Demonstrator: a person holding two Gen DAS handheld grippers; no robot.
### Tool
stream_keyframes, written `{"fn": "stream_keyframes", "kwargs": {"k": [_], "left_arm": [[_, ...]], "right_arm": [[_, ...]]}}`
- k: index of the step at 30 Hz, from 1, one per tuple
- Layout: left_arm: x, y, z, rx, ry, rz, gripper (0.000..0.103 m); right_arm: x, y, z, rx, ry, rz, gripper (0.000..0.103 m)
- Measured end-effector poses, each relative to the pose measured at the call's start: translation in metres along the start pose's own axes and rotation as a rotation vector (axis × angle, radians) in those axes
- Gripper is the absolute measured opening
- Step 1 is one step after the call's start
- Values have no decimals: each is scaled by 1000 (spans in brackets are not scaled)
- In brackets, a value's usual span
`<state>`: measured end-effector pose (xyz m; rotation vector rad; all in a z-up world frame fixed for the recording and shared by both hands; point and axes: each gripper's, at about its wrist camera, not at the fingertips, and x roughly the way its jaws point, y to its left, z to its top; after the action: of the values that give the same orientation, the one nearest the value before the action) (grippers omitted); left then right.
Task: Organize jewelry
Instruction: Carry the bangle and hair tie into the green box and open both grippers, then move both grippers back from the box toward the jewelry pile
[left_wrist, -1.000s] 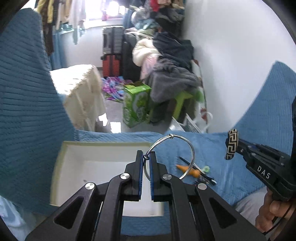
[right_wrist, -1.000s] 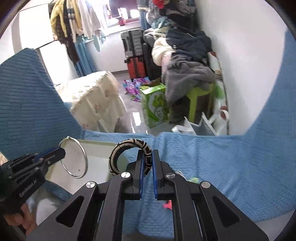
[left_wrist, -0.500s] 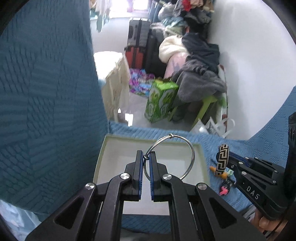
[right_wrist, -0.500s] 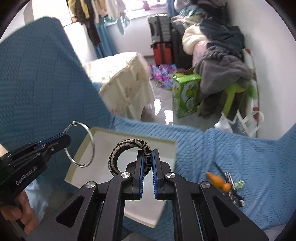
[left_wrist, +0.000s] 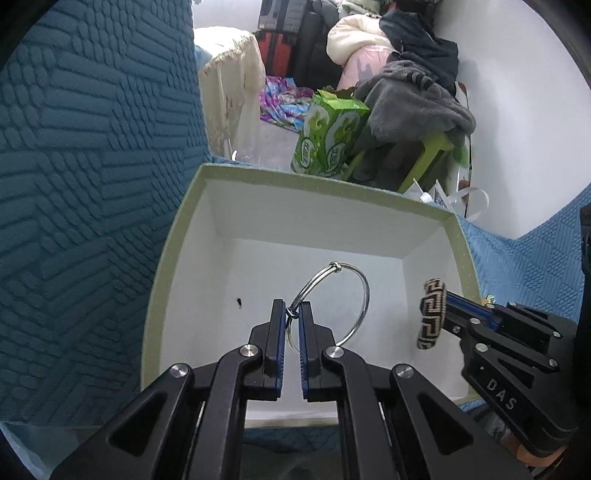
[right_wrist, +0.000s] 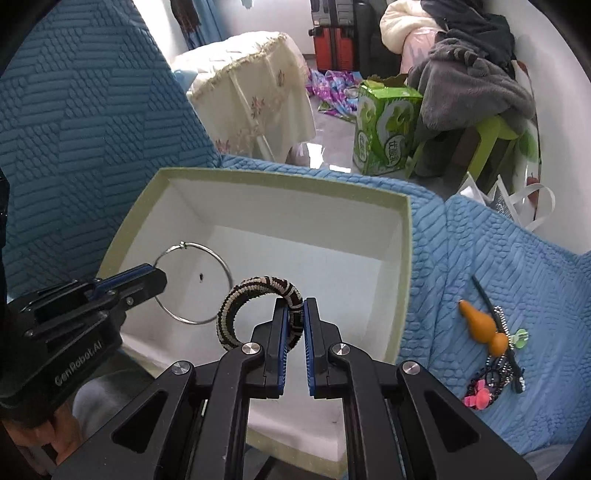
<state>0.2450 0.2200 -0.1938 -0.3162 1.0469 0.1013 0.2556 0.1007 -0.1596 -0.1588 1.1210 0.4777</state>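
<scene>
An open box (left_wrist: 207, 173) with a pale green rim and white inside lies on a blue textured cover; it also shows in the right wrist view (right_wrist: 404, 258). My left gripper (left_wrist: 291, 314) is shut on a thin silver bangle (left_wrist: 364, 291) and holds it over the box's inside; the bangle shows in the right wrist view too (right_wrist: 221, 266). My right gripper (right_wrist: 295, 306) is shut on a black and cream woven bracelet (right_wrist: 251, 286), also over the box. That bracelet shows at the right of the left wrist view (left_wrist: 430, 314).
Loose items lie on the blue cover right of the box: an orange gourd charm (right_wrist: 482, 326), a dark hair stick (right_wrist: 491, 306), a pink flower piece (right_wrist: 478, 397). Beyond the cover's edge are a green carton (right_wrist: 384, 129), a clothes pile (right_wrist: 469, 81) and a draped table (right_wrist: 255, 96).
Both grippers have moved forward and down over the box, which now fills the middle of both views. Each still holds its piece.
</scene>
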Motion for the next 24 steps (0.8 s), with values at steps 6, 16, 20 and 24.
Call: {"fn": "stream_keyframes", "kwargs": {"k": [6, 16, 20, 24], "left_arm": [[8, -3, -3, -22, 18, -9, 5], [-18, -4, 6, -67, -25, 24, 46], [-42, -7, 12, -79, -94, 36, 62], [-62, -14, 20, -86, -133, 35, 62]], "right_arm": [[3, -3, -4, 8, 17, 25, 8], [-25, -7, 3, -26, -24, 53, 25], [-47, -13, 11, -34, -64, 66, 32], [-81, -21, 15, -53, -142, 92, 56]]}}
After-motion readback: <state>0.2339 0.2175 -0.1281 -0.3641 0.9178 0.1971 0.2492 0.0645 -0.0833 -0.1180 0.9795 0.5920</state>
